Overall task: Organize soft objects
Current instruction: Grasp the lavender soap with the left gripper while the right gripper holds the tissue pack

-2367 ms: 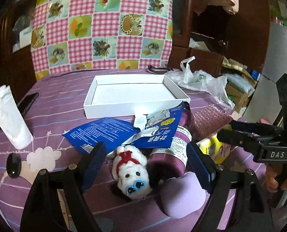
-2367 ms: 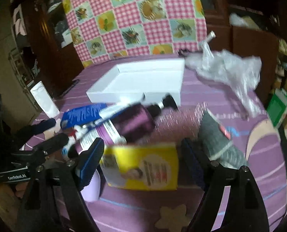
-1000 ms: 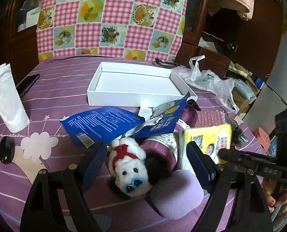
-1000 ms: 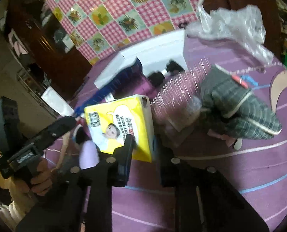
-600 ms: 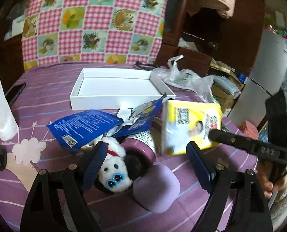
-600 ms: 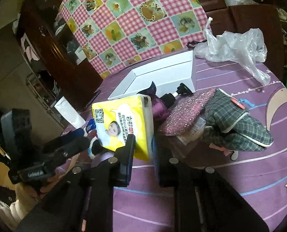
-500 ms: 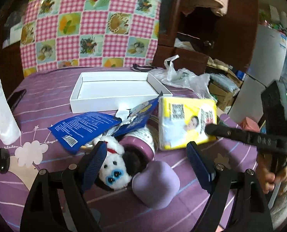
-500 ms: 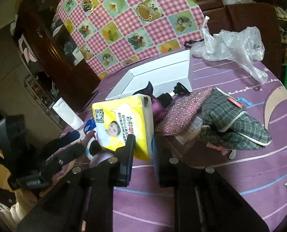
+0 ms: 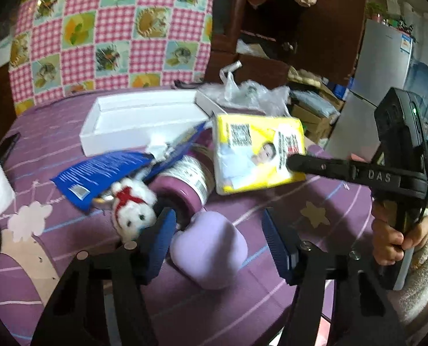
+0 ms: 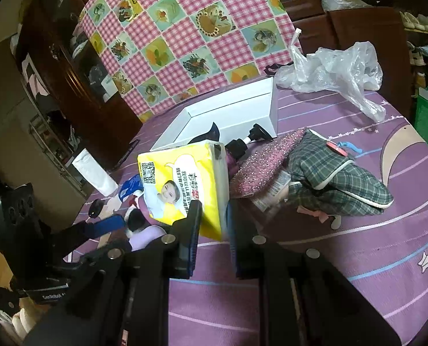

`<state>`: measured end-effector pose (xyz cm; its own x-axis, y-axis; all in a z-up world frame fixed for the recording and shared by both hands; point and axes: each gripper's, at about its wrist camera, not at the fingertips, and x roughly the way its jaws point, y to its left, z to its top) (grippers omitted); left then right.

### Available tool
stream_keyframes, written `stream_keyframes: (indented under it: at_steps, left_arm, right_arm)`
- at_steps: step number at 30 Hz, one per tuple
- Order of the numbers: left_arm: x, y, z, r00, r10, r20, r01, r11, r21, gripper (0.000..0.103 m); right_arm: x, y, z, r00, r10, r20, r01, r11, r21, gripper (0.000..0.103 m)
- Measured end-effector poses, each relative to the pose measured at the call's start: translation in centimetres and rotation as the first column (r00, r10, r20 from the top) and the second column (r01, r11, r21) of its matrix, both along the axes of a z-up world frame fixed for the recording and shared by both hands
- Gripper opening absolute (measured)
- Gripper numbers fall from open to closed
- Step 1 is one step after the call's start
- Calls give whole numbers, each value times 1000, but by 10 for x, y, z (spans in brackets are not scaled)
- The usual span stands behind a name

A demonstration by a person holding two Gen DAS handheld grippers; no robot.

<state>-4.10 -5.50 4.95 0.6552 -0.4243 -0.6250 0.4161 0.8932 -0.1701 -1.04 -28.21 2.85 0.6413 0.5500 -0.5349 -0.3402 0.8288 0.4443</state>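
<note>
One yellow tissue pack (image 10: pixel 182 184). One white plush toy (image 9: pixel 130 207). One lilac soft pad (image 9: pixel 211 248). One purple bottle (image 9: pixel 182 184). One white box (image 9: pixel 139 121). Two blue pouches (image 9: pixel 104 173). One plaid cloth item (image 10: pixel 329 173). One plastic bag (image 10: pixel 337 69). Two grippers: left gripper (image 9: pixel 217 239), right gripper (image 10: pixel 214 230).

Lived-in home: purple tablecloth (image 10: pixel 358 259), checked patchwork cloth (image 9: pixel 98 34), wooden cabinets (image 9: pixel 300 28), fridge (image 9: pixel 386 66)

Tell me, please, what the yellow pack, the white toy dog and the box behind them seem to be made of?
Yellow pack: glossy printed plastic film, probably around soft tissues; it dents where the fingers pinch it. White toy dog: fuzzy plush fabric with a red ribbon. White box: matte, stiff, straight walls, likely cardboard, though a thin plastic cannot be excluded.
</note>
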Motion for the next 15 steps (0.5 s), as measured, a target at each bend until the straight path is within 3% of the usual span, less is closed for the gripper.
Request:
stream_keyframes:
  at_steps: [6,9,15]
  left_arm:
    - [8,-11,-17,997,10,-73,-3,995,96,63]
    - [11,-15,-26,994,34,-100,-19,988,150,54]
    - [14,-9,-29,990,49,-131,-34,993,116,39]
  right_arm:
    - [1,1,-1,1000,-1,-10,1,1000,-7,20]
    - [1,1,-1,1000,-2,-10,2,1000,-10,20]
    - [1,2,0,1000,5,-8,-5,1000,-9,20]
